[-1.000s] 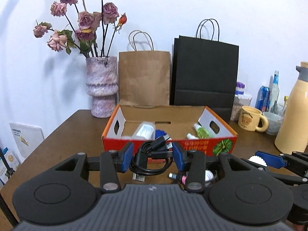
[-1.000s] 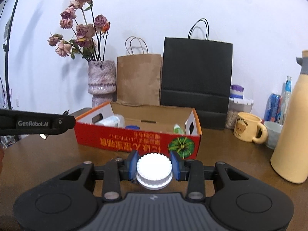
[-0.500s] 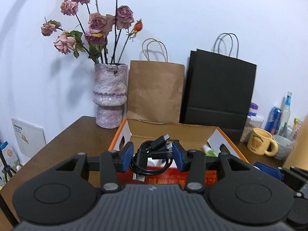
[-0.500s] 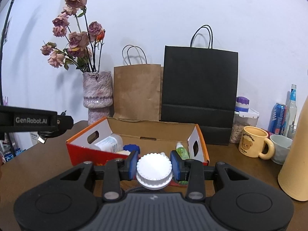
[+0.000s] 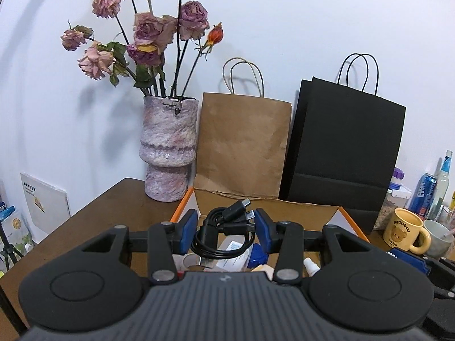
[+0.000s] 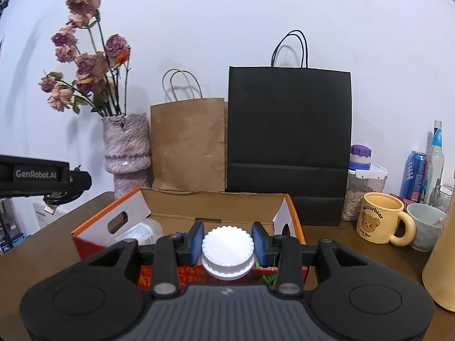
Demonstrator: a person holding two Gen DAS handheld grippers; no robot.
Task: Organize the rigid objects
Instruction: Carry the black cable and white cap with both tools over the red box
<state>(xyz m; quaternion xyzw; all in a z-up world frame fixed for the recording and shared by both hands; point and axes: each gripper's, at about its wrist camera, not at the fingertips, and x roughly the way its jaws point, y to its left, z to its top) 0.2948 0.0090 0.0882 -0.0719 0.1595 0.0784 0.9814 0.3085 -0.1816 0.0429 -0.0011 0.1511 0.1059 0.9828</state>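
the open top of the orange-edged cardboard box [image 6: 287,199] gives a way in from above, though a white bottle [image 6: 139,231] and other small items already crowd its floor. close behind it stand a brown paper bag [image 6: 189,145] and a taller black paper bag [image 6: 288,130], with a mottled purple ceramic vase [image 6: 126,149] of dried roses at the box's back left corner. to the right, a yellow bear mug [image 6: 379,220], a pale cup [image 6: 426,224] and a tall cream flask [image 6: 442,267] crowd the dark wooden table [image 6: 341,244].
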